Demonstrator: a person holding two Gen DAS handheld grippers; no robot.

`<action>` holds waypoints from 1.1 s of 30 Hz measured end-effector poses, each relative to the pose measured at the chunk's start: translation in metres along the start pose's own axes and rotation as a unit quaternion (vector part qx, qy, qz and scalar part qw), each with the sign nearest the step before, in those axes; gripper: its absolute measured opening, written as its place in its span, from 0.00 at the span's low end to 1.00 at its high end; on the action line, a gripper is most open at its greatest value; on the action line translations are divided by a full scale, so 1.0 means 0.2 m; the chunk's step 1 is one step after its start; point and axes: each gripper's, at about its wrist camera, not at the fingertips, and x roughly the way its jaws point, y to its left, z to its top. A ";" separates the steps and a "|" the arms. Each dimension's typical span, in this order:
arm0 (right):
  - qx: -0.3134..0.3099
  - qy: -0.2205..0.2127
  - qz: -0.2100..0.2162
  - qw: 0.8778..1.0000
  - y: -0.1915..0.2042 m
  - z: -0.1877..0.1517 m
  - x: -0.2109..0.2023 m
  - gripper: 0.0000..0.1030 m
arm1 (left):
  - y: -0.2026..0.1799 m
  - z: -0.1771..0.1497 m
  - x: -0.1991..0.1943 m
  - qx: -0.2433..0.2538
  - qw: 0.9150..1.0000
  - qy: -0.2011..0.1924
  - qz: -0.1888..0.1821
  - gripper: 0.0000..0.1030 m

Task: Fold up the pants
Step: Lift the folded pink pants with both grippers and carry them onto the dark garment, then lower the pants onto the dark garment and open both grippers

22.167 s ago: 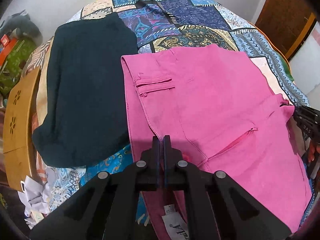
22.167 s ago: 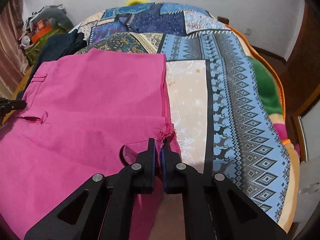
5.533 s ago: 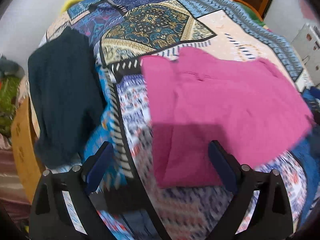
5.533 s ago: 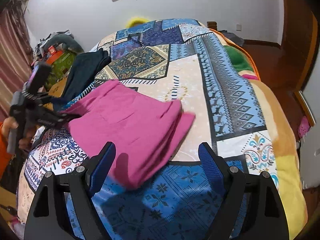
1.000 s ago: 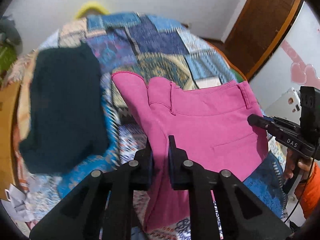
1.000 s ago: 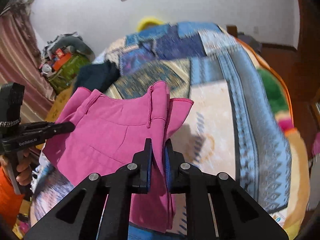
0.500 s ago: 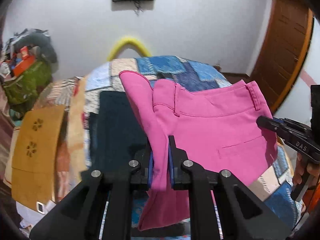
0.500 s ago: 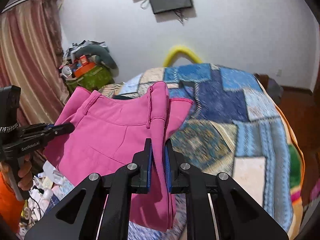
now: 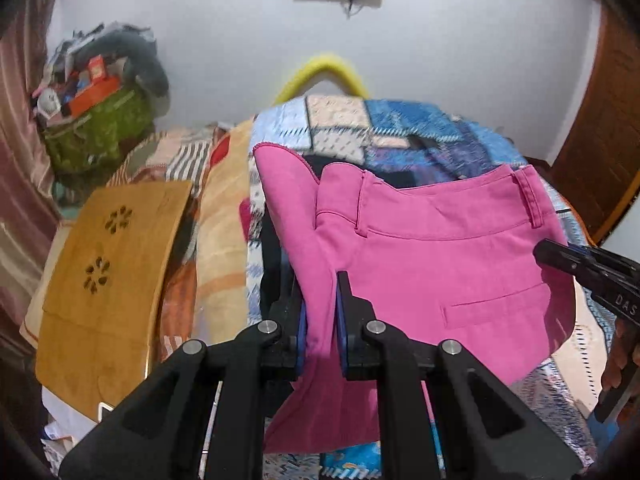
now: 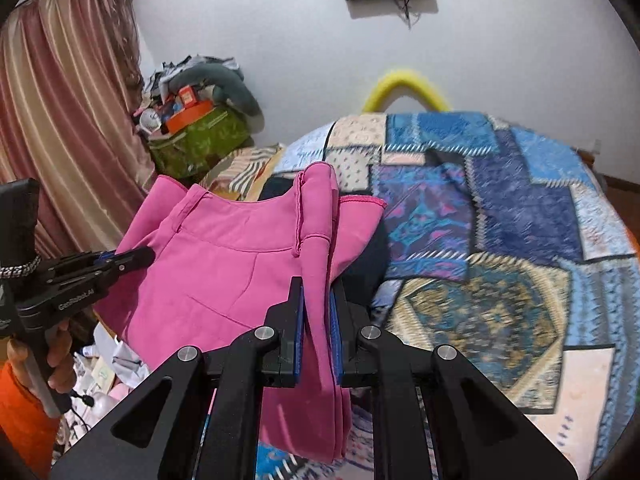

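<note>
The folded pink pants (image 9: 440, 264) hang in the air above the bed, held at both ends. My left gripper (image 9: 320, 300) is shut on one end of the fold. My right gripper (image 10: 318, 304) is shut on the other end of the pink pants (image 10: 224, 276). Each gripper shows in the other's view: the right one (image 9: 560, 260) at the right edge, the left one (image 10: 132, 258) at the left. The waistband with belt loops faces up. A dark folded garment (image 9: 276, 248) lies on the bed beneath the pants, mostly hidden.
The patchwork bedspread (image 10: 500, 240) covers the bed. A wooden tray table (image 9: 108, 272) stands at the bed's left side. A green bag with clutter (image 10: 196, 136) sits by the wall and curtain. A yellow arch (image 10: 404, 88) stands behind the bed. A wooden door (image 9: 600, 140) is at the right.
Both grippers have carried the pants leftward, over the dark garment and nearer the wooden tray table. Both grips stay shut.
</note>
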 end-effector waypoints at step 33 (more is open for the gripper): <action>-0.029 -0.064 -0.021 0.997 0.18 -0.10 -0.50 0.21 | -0.05 -0.19 -0.59 0.002 0.998 -0.068 0.004 0.28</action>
